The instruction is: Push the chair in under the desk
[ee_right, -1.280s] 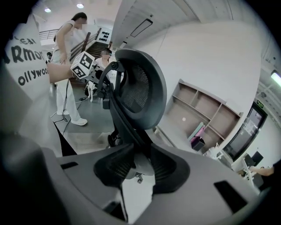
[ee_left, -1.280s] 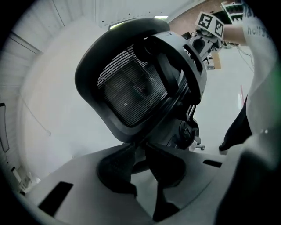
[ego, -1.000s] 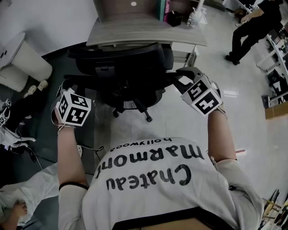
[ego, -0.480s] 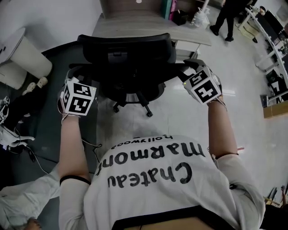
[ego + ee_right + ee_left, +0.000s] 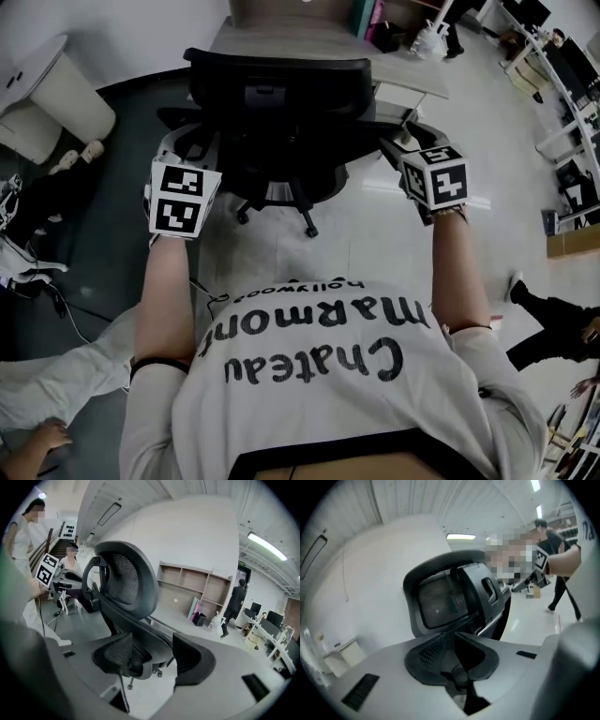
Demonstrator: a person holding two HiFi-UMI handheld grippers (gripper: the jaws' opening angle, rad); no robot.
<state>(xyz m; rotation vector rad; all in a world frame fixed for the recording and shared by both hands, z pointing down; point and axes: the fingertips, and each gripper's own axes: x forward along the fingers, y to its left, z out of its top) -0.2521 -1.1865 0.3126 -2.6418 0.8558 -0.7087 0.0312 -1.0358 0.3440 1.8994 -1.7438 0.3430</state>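
Opening wide beside the black office chair point(image 5: 277, 103), the right gripper point(image 5: 152, 644) has just spread its jaws. The chair's right armrest point(image 5: 143, 633) runs through the gap, and neither pad seems to press on it. The left gripper point(image 5: 452, 638) sits at the chair's other side, its jaws drawn almost together with nothing visibly caught between them.

Seen from above, a person stands directly behind the chair with both arms stretched forward. Compared with a second ago, the chair sits squarer to the bench point(image 5: 412, 80), and its backrest now overlaps the bench's near edge. One castor point(image 5: 309, 230) shows on the pale floor point(image 5: 375, 234) on the person's side. How far the seat reaches underneath cannot be made out.

The right hand's release suggests the push is ending, or that the hand is about to shift its hold. If the seat is still short of the bench, one more shove from behind may be needed.
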